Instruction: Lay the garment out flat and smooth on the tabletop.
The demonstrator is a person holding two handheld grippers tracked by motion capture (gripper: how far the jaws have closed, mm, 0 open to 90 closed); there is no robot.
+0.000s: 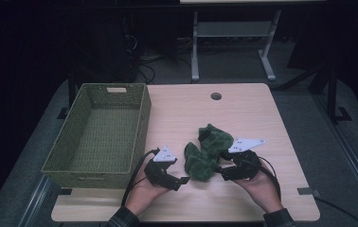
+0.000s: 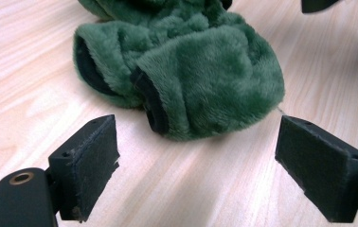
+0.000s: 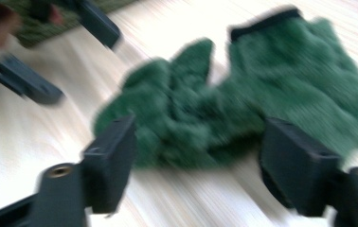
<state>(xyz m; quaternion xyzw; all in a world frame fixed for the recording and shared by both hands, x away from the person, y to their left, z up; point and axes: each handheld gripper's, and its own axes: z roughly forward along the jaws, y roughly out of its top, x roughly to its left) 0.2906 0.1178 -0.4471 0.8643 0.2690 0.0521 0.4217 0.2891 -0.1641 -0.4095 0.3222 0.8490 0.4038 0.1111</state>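
Green plush: one crumpled glove (image 1: 207,152) lies on the worktop (image 1: 243,113) beside one woven basket (image 1: 102,135), between two grippers, left (image 1: 183,180) and right (image 1: 223,166), both with jaws apart and empty.

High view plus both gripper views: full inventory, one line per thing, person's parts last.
fuzzy garment: 1, dark green with black-lined openings, crumpled on the table between the two grippers
woven basket: 1, olive green, left part of the table
table: 1, light wood, round hole near its far edge
white-legged desk frame: 1, on the floor behind
left gripper: 1, black, jaws open, just short of the garment
right gripper: 1, black, jaws apart, at the garment's right side
hands: 2, at the near table edge
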